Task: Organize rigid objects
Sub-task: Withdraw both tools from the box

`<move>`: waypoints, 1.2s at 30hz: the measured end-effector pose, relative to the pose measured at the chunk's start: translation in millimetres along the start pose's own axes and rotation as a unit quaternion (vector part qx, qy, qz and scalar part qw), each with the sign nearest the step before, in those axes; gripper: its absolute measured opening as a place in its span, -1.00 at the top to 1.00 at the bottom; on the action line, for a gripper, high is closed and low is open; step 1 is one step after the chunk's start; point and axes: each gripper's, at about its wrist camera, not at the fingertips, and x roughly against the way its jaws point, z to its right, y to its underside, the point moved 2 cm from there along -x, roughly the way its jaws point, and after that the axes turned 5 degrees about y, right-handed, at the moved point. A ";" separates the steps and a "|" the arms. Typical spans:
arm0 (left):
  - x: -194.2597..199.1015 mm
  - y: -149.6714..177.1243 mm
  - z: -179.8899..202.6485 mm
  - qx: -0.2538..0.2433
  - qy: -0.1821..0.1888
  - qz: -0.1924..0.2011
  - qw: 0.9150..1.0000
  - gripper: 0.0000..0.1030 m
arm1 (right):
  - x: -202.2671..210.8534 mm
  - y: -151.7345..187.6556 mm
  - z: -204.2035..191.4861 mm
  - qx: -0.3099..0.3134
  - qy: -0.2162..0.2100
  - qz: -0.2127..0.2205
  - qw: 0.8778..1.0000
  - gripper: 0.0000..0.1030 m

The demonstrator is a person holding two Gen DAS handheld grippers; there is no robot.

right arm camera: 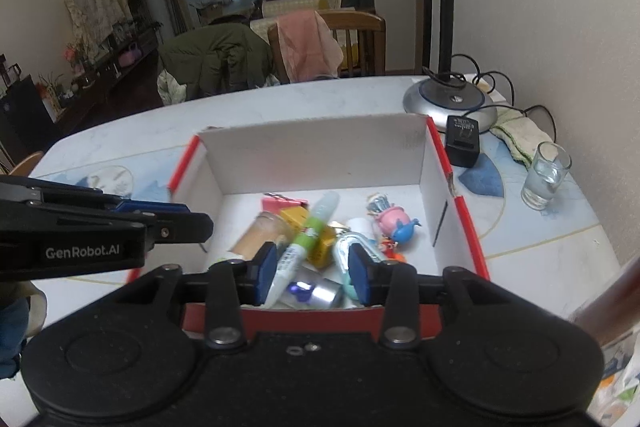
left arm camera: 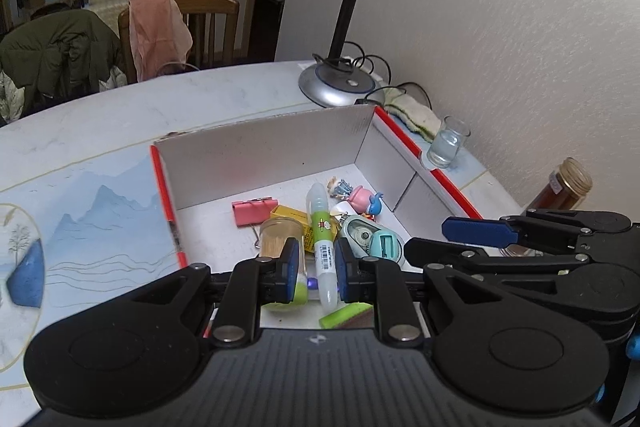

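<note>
Both my tongs hang over the box [right arm camera: 436,163], tilted down into it, and neither holds anything. The left tongs [left arm camera: 316,269] stand slightly parted, with the green-labelled glue pen [left arm camera: 322,239] showing in the gap below them; I cannot see either pad pressing on it, so I read it as lying loose in the box. The right tongs [right arm camera: 313,273] are parted a little wider, empty, above the same pile.

The small things are all in the box now: pink clip [left arm camera: 254,211], yellow packet [left arm camera: 294,217], jar of toothpicks [left arm camera: 280,233], correction tape [left arm camera: 374,239], pig toy [left arm camera: 362,201]. They lie heaped near the front wall, some across others.

To do this well I should lift straight clear so the pads don't snag the pen or drag the heap, and keep my two hands apart, since the right tongs sit close beside my left. If I tidy further, I take the top item first, the pen, gripping across its barrel.

The glass [right arm camera: 546,175] and lamp [right arm camera: 450,103] stand outside the box, well clear on the right.
</note>
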 end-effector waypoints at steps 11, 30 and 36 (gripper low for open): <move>43.7 20.3 -7.1 -0.016 -0.005 0.033 0.999 -0.28 | 33.9 12.4 -16.0 -0.039 0.015 0.030 0.999 -0.22; 77.3 44.1 -20.0 -0.021 -0.013 0.060 0.998 -1.00 | 78.9 37.0 -37.7 -0.077 0.024 0.077 0.994 -1.00; 82.9 45.5 -19.7 -0.026 -0.022 0.072 0.997 -1.00 | 84.4 40.6 -41.5 -0.083 0.026 0.082 0.993 -1.00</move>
